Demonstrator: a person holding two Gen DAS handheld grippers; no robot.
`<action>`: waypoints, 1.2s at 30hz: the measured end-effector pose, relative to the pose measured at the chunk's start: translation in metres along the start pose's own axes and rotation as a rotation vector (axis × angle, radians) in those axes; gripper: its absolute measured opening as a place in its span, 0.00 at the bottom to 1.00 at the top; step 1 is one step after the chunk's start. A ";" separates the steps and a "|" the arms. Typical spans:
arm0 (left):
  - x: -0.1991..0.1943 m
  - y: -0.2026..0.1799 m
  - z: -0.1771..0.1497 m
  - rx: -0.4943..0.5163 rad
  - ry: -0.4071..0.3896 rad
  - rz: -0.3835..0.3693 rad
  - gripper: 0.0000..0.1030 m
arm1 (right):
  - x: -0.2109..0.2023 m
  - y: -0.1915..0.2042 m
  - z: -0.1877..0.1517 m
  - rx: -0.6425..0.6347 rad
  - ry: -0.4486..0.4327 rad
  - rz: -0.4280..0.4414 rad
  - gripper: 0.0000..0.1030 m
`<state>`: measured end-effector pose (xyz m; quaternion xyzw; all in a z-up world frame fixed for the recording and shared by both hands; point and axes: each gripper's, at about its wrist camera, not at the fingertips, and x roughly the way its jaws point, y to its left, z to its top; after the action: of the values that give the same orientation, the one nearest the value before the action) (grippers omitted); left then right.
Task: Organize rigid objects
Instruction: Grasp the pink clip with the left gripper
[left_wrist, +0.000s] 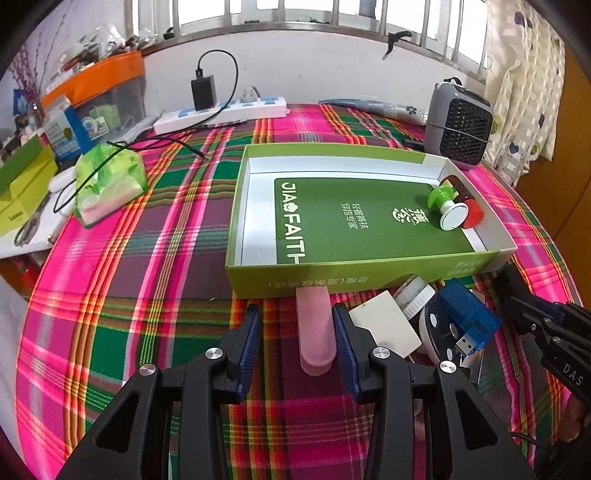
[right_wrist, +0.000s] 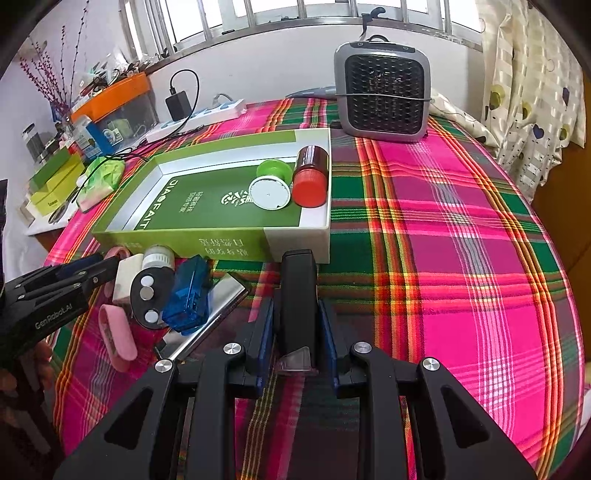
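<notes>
Left claw (left_wrist: 295, 332) open, pads either side of a pink oblong case (left_wrist: 316, 328) lying on the plaid worktop (left_wrist: 147, 295), not pressing it. Right claw (right_wrist: 295, 325) clamped on a black rectangular block (right_wrist: 297, 295), just before the green box (right_wrist: 184, 240). Inside the box: red-capped brown bottle (right_wrist: 310, 177) beside a green-and-white stamp (right_wrist: 271, 184). Blue USB adapter (right_wrist: 188, 295) among loose items near the box front.

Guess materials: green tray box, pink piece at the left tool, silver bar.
Green tray box: printed cardboard, matte, with folded white walls. Pink piece: probably moulded plastic or silicone; rounded, uniform, dull. Silver bar: looks like brushed metal, judging by its streaky reflective sheen.
</notes>
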<state>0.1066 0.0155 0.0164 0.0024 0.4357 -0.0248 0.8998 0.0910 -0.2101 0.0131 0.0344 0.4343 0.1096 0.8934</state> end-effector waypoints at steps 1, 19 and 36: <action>0.001 0.000 0.000 -0.001 0.001 0.000 0.37 | 0.000 0.000 0.000 0.001 0.001 0.000 0.24; 0.008 0.002 0.001 -0.012 0.010 0.014 0.36 | 0.001 -0.001 0.000 0.003 0.002 0.000 0.24; 0.006 0.003 -0.001 -0.011 0.001 0.012 0.17 | 0.000 -0.001 0.000 0.002 0.001 -0.002 0.24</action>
<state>0.1099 0.0180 0.0114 0.0000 0.4360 -0.0169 0.8998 0.0916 -0.2107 0.0128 0.0347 0.4351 0.1083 0.8932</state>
